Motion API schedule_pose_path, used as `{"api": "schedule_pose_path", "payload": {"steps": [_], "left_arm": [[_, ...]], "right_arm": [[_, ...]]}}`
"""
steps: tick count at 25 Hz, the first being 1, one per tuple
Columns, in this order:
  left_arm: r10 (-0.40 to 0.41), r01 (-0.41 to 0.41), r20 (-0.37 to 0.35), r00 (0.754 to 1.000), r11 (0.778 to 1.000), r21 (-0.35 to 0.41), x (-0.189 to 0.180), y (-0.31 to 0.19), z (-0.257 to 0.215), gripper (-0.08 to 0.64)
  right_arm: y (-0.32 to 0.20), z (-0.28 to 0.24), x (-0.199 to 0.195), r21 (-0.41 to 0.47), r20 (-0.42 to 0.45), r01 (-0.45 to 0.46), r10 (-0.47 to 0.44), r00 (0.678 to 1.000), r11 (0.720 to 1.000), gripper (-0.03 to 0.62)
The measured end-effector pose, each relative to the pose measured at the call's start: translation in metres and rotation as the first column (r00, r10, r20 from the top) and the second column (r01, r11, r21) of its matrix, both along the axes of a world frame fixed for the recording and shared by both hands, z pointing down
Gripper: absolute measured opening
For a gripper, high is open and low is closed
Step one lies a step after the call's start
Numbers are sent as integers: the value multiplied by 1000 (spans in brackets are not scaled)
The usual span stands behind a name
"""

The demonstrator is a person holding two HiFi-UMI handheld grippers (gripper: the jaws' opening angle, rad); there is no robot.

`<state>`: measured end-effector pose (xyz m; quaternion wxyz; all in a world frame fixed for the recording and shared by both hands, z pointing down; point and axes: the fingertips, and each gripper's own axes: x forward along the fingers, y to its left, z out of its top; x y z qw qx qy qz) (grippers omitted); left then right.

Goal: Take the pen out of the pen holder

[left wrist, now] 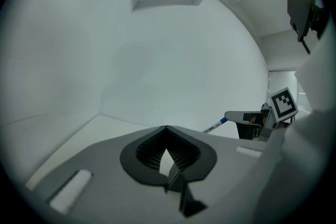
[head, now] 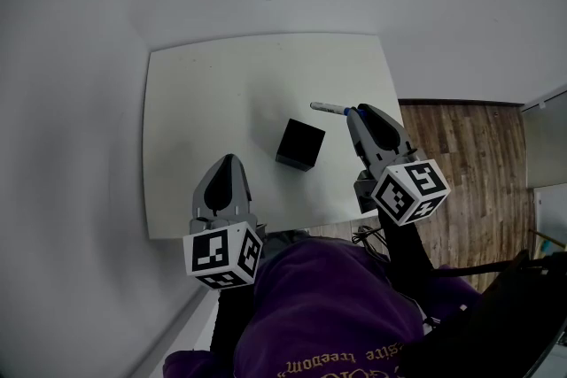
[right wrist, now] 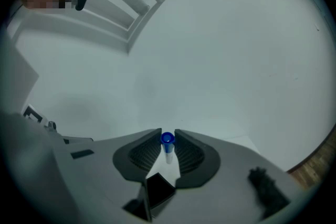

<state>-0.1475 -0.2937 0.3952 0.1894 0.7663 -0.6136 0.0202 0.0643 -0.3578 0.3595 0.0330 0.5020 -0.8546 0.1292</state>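
Observation:
A black cube-shaped pen holder stands near the middle of the white table. To its right my right gripper is shut on a white pen with a blue band, which sticks out to the left, level, above the table and outside the holder. The right gripper view shows the pen's blue end pinched between the jaws of the right gripper. My left gripper hovers at the table's near edge, left of the holder, jaws shut and empty. The left gripper view catches the pen off to the right.
Pale walls close in behind and to the left of the table. Wooden floor lies to the right. The person's purple garment fills the near foreground below the table's front edge.

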Motion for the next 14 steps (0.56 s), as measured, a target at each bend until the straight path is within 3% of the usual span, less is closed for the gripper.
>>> {"api": "schedule_pose_path", "payload": {"steps": [14], "left_arm": [[-2, 2, 2, 1000, 1000, -3, -2, -4, 1, 6]], "right_arm": [[-4, -2, -4, 4, 3, 7, -7, 1000, 1000, 84]]}}
